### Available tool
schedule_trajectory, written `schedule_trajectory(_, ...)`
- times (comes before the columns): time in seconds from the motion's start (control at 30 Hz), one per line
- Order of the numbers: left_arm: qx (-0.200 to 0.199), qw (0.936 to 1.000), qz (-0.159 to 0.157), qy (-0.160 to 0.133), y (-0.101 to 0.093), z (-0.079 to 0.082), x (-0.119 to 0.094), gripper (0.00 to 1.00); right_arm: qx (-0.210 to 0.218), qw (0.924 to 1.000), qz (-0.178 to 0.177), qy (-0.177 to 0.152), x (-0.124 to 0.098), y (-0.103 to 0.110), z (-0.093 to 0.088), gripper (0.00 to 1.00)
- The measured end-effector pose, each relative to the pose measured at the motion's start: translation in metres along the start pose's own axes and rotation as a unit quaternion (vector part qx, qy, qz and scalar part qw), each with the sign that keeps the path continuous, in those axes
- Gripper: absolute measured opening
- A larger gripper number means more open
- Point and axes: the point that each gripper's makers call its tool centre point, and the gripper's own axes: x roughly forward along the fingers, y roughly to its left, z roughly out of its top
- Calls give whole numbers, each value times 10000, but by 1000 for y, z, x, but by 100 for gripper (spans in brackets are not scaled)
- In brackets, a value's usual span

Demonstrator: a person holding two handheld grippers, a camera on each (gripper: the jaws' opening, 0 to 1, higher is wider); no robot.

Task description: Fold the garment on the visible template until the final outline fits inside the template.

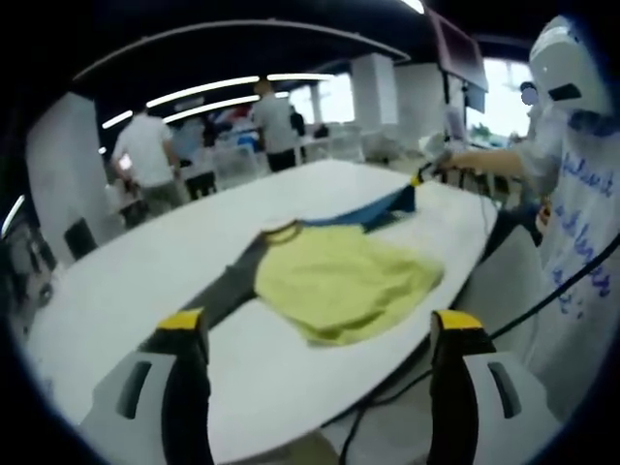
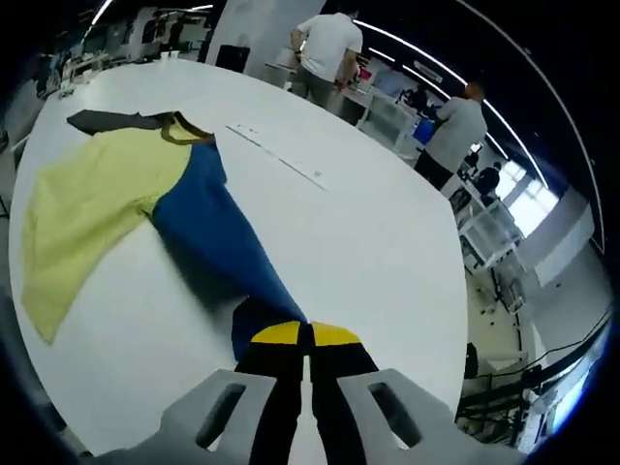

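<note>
A garment lies on the white table (image 1: 126, 281): yellow body (image 1: 339, 281), grey sleeve (image 1: 232, 286) and blue sleeve (image 1: 373, 208). My left gripper (image 1: 318, 325) hovers open at the near table edge, apart from the cloth. In the right gripper view the yellow body (image 2: 87, 203) lies to the left, the grey sleeve (image 2: 107, 121) beyond it. The blue sleeve (image 2: 218, 232) runs taut toward my right gripper (image 2: 308, 334), which is shut on its end. That same gripper (image 1: 423, 177) shows far off in the left gripper view, holding the blue sleeve's tip.
Faint line marks (image 2: 281, 160) run across the table (image 2: 387, 252) beside the garment. A person in white (image 1: 581, 213) stands at the table's right edge. Two people (image 1: 145, 155) (image 1: 274, 121) stand with their backs turned by desks behind. Cables (image 1: 387, 397) hang under the near edge.
</note>
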Motion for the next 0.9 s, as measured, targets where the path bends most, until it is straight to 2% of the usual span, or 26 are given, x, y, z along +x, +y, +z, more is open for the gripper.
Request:
schedule_trajectory(0.17,-42,10000,54,31,-1,-2,-2,90,-311,9994,-127,37,13,-15,1,2)
schedule_trajectory(0.37,-42,9999,163,22,1,-1,-4,90,-403,9990,-193,8,26,-27,0,2)
schedule_trajectory(0.47,-55,9998,190,38,1,0,-5,90,-831,9962,-235,-59,32,-34,4,2)
schedule_trajectory(0.63,-78,9997,217,55,-1,1,-5,90,-1256,9917,-273,-45,38,-36,6,2)
schedule_trajectory(0.77,-103,9996,252,70,-1,0,-7,90,-1705,9849,-292,-97,38,-35,10,2)
schedule_trajectory(0.9,-154,9993,322,108,1,-3,-10,89,-1833,9827,-153,-210,37,-27,10,2)
